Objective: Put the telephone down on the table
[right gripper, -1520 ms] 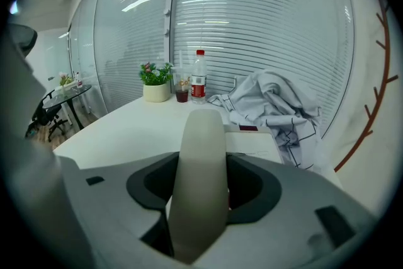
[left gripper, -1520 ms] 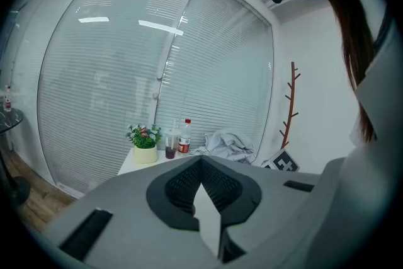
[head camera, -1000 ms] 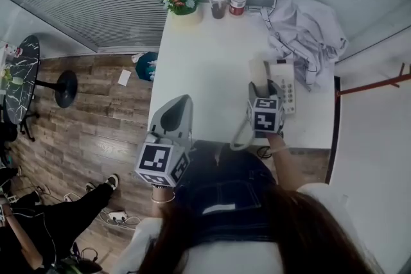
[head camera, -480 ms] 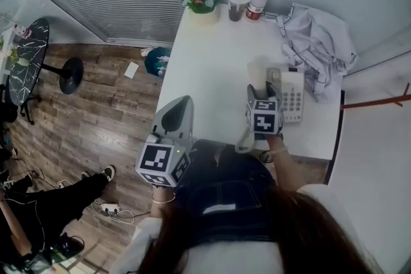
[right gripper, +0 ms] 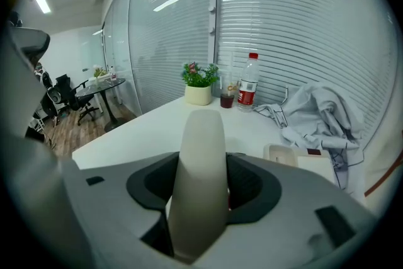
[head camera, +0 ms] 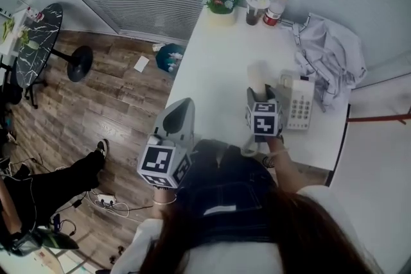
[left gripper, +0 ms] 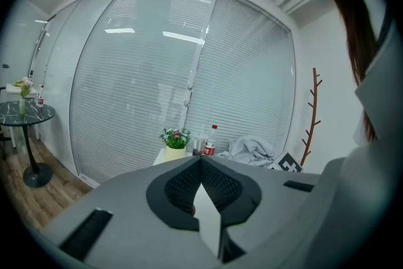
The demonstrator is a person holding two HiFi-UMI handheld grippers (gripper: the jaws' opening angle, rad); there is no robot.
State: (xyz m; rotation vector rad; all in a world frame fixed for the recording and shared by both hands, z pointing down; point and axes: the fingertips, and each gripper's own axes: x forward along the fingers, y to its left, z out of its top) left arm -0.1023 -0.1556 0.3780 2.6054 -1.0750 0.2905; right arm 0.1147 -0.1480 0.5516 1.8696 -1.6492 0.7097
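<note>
Telephone handset: clamped in my right tool, just beside the telephone base; my left tool closed, empty.

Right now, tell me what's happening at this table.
A person holds tongs in each hand. The right tongs are clamped on the cream telephone handset, holding it over the white table beside the telephone base. The handset is not yet lying on the table. The left tongs are shut and empty, off the table's near left edge.
</note>
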